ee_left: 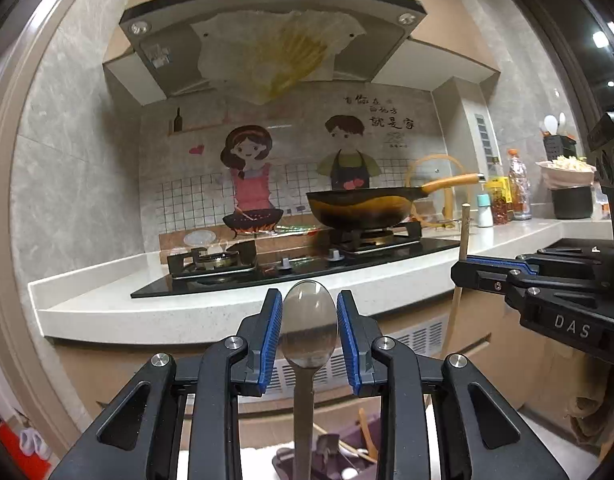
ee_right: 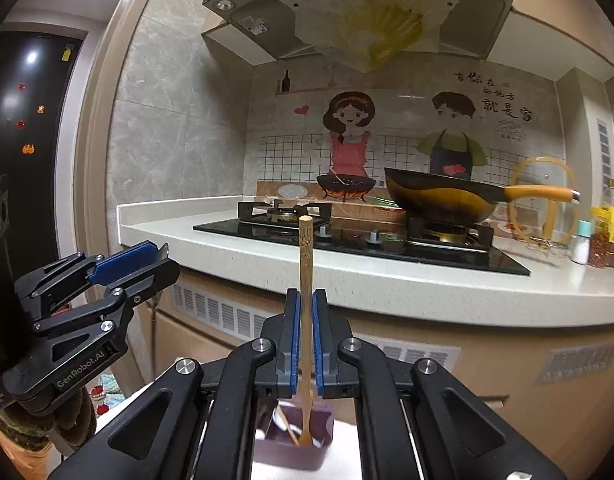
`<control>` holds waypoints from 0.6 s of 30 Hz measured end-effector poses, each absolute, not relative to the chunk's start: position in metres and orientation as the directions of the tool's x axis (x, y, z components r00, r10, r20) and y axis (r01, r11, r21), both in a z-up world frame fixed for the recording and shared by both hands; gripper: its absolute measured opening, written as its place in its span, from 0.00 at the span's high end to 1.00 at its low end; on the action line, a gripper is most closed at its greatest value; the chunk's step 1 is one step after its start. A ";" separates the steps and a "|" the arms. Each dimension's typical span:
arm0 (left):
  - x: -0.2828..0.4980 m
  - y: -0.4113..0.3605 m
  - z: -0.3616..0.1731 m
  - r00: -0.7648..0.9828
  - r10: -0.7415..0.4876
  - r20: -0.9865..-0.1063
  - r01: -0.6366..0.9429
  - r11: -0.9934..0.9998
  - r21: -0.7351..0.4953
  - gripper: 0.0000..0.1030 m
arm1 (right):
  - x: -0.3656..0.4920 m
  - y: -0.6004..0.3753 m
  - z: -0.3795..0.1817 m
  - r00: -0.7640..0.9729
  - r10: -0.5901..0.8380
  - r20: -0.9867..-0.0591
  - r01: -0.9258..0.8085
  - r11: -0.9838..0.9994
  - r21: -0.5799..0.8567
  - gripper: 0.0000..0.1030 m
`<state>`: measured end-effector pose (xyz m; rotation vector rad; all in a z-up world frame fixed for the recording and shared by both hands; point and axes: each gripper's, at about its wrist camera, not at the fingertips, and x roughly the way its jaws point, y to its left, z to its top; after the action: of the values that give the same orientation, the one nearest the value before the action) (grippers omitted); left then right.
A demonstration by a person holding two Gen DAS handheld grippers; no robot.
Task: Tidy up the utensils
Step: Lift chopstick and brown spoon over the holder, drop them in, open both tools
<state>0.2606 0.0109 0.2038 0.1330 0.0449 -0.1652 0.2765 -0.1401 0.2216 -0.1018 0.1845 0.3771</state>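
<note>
My left gripper (ee_left: pixel 309 330) is shut on the bowl of a metal spoon (ee_left: pixel 309 324), whose handle hangs down toward a purple utensil holder (ee_left: pixel 361 446) below. My right gripper (ee_right: pixel 305 336) is shut on the shaft of a bamboo utensil (ee_right: pixel 305 264) that stands upright, its lower end inside the purple holder (ee_right: pixel 291 448). The holder also contains chopsticks and something white. The right gripper shows in the left wrist view (ee_left: pixel 491 276) at the right, with the bamboo stick (ee_left: pixel 461 256). The left gripper shows at the left of the right wrist view (ee_right: pixel 147 264).
A white countertop (ee_left: pixel 211 312) carries a black gas hob (ee_left: pixel 267 276) with a wok (ee_left: pixel 363 208) on the right burner. Bottles (ee_left: pixel 517 188) and a black pot (ee_left: pixel 572 202) stand at the right. Cabinet fronts with vents (ee_right: pixel 215 312) are below.
</note>
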 end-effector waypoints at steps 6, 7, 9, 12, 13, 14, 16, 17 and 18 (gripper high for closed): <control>0.307 0.016 0.178 0.975 -0.186 -0.122 0.197 0.977 0.083 0.72 | 0.318 -0.126 0.199 0.898 0.358 -0.257 -0.386 0.920 -0.067 0.94; 0.314 0.017 0.167 0.972 -0.188 -0.141 0.200 0.977 0.074 0.72 | 0.326 -0.123 0.189 0.893 0.358 -0.274 -0.388 0.920 -0.064 0.94; 0.330 0.020 0.147 0.964 -0.190 -0.188 0.204 0.977 0.058 0.72 | 0.338 -0.120 0.173 0.883 0.352 -0.309 -0.387 0.921 -0.056 0.94; 0.347 0.026 0.119 0.944 -0.202 -0.262 0.213 0.977 0.016 0.72 | 0.361 -0.116 0.141 0.865 0.332 -0.376 -0.378 0.924 -0.053 0.94; 0.353 0.028 0.108 0.934 -0.206 -0.290 0.215 0.977 0.000 0.72 | 0.367 -0.115 0.131 0.858 0.326 -0.397 -0.375 0.926 -0.052 0.94; 0.360 0.030 0.097 0.925 -0.205 -0.320 0.212 0.977 -0.011 0.72 | 0.374 -0.115 0.120 0.849 0.320 -0.420 -0.373 0.926 -0.048 0.94; 0.371 0.031 0.077 0.906 -0.205 -0.371 0.210 0.977 -0.027 0.72 | 0.386 -0.113 0.098 0.823 0.321 -0.469 -0.377 0.926 -0.029 0.94; 0.378 0.032 0.065 0.889 -0.211 -0.406 0.212 0.976 -0.042 0.72 | 0.392 -0.112 0.089 0.811 0.322 -0.488 -0.379 0.925 -0.019 0.94; 0.385 0.033 0.055 0.873 -0.218 -0.436 0.212 0.975 -0.063 0.71 | 0.398 -0.110 0.078 0.794 0.325 -0.514 -0.384 0.923 -0.008 0.94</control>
<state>0.3851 0.0334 0.0551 -0.0138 0.4573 -0.2247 0.3978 -0.1103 0.0782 -0.1142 0.5312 0.3818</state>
